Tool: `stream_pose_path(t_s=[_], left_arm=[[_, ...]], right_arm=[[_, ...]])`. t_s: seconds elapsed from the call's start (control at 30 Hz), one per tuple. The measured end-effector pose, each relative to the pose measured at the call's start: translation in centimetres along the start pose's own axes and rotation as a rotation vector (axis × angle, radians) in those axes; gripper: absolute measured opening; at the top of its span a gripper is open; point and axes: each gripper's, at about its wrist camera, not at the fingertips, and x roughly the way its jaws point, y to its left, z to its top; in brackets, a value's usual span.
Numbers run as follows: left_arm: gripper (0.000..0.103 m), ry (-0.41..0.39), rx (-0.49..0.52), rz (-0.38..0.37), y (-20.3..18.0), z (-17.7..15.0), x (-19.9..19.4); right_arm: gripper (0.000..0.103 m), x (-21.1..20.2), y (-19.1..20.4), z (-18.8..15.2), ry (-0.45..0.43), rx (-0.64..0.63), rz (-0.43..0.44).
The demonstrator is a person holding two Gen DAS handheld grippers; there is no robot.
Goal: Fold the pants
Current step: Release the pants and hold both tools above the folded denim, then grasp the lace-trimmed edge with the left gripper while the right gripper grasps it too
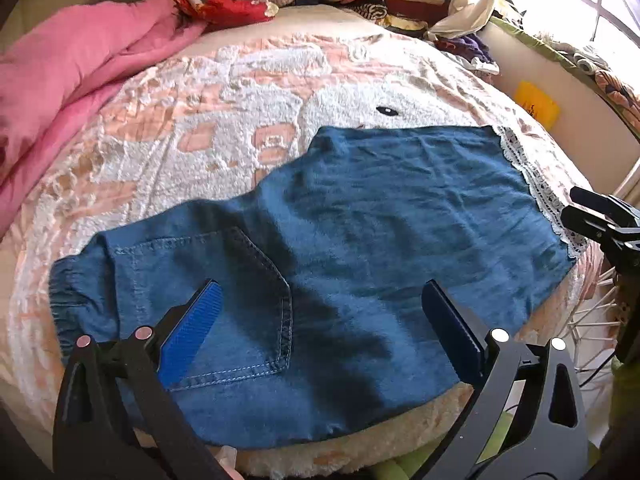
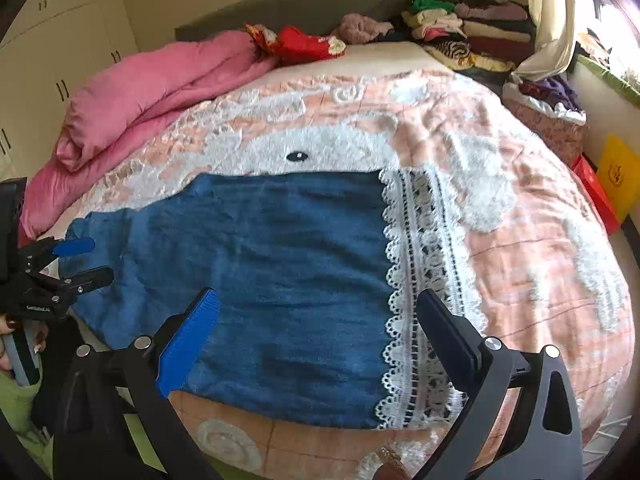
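Observation:
Blue denim pants lie flat across the bed, folded leg over leg. The elastic waistband and a back pocket are at the left, and a white lace hem is at the right. My left gripper hovers open above the pocket end with nothing between its blue pads; it also shows as the left gripper at the frame edge. Over the hem end, my right gripper stands wide open and empty, and the right gripper shows beside the lace.
A peach-and-white fleece blanket covers the bed. A bunched pink quilt lies at the far left. Stacked folded clothes sit at the headboard. White wardrobes stand left; a yellow box and window are right.

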Motion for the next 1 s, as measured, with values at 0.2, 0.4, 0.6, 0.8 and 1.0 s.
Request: stream_pose_path(t_s=[0.2,0.4,0.6,0.8,1.0], left_arm=[[0.094,-0.020,0.009,0.000,-0.7,0.3,-1.1],[0.094,-0.035,0.022,-0.003,-1.6,0.5,-2.0],[0.094,-0.046,0.042,-0.006,-2.7,0.8,-2.4],[0.094,-0.044,0.063,-0.026,-4.0,1.2,-2.2],[0.094,-0.044,0.098,-0.056,-5.9,2.6,-1.7]], right_arm=[[0.098,-1.9,-0.2,0.0,-0.037,-0.027,-0.057],[0.098,-3.6,-0.8,0.0,-0.069,-0.026,-0.074],[0.098,-6.1,-1.7,0.0,-0.128,-0.013,-0.118],[0.098,-7.9,-3.1,-0.1,-0.157,0.004,-0.152],[0.098,-8.9,-4.4,-0.7,-0.164,0.024,-0.181]])
